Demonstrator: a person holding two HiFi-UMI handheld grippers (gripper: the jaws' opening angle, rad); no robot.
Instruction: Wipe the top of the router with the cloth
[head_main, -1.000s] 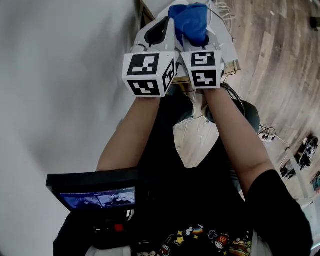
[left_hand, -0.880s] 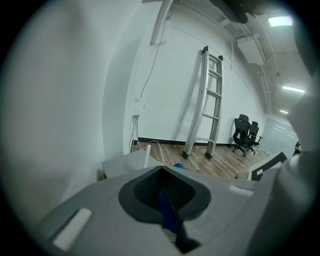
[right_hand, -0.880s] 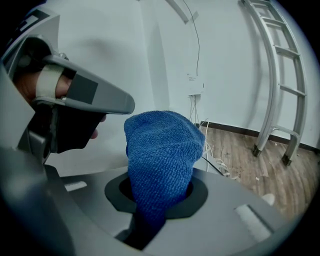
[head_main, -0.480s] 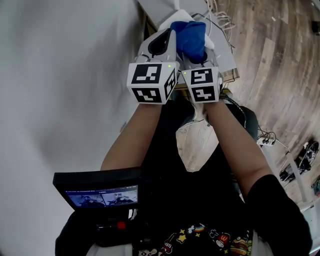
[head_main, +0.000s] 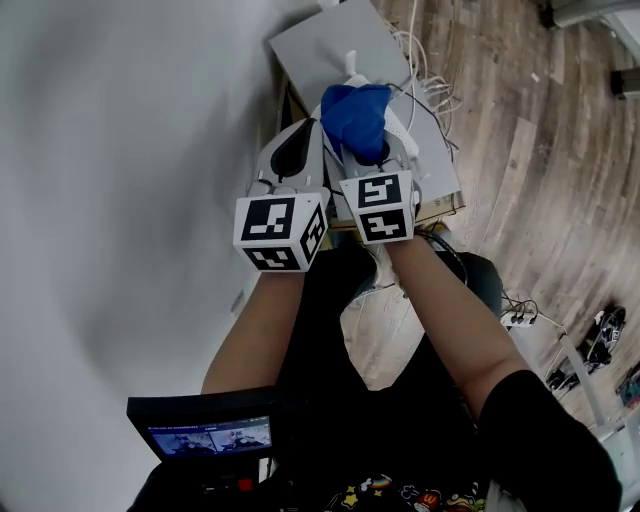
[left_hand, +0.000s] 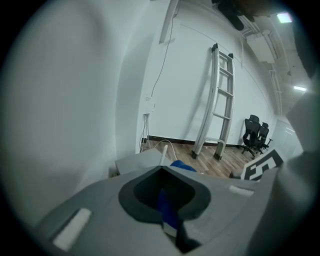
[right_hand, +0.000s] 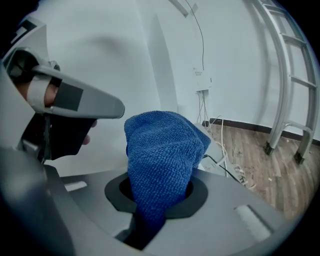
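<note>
The blue cloth (head_main: 355, 113) bulges out of my right gripper (head_main: 372, 160), which is shut on it; in the right gripper view the cloth (right_hand: 162, 160) fills the gap between the jaws. Below it lies the white router (head_main: 415, 150), mostly hidden, with one upright antenna (head_main: 352, 62) showing, and the antenna (left_hand: 162, 155) also shows in the left gripper view. My left gripper (head_main: 303, 140) hangs right beside the right one, jaws together, with nothing clearly held. A blue strip shows through its jaw opening (left_hand: 167, 200).
A grey flat slab (head_main: 325, 40) lies by the white wall (head_main: 120, 150), with a tangle of white cables (head_main: 425, 60) beside the router. Wood floor (head_main: 530, 150) spreads to the right. A ladder (left_hand: 220, 100) leans on the far wall, with office chairs (left_hand: 255, 135) beyond.
Both grippers and the cloth sit lower and slightly left in the head view. More of the grey slab and the router's antenna now show beyond them.
</note>
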